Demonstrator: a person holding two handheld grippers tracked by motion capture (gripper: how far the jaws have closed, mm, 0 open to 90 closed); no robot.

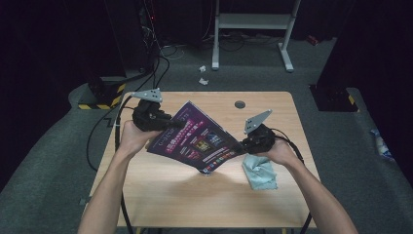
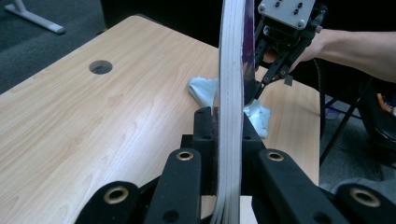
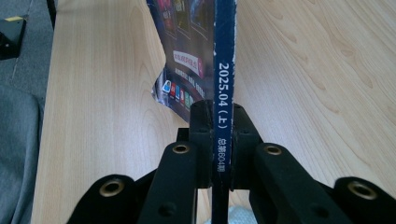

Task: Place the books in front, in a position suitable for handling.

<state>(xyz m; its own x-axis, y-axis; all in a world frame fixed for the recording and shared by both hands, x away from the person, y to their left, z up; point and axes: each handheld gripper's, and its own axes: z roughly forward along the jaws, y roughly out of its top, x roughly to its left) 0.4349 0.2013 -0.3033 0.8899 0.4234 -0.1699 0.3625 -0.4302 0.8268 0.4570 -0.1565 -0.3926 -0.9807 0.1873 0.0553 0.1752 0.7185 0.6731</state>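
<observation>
Above wooden table (image 1: 160,195), both forearms outstretched, each gripper clamping the magazine (image 1: 195,139).

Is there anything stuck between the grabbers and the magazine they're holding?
No. The left gripper has its jaws closed straight on the magazine along its page edge, and the right gripper clamps its spine. Nothing sits between jaws and paper. The blue cloth lies on the table near the right gripper.
</observation>
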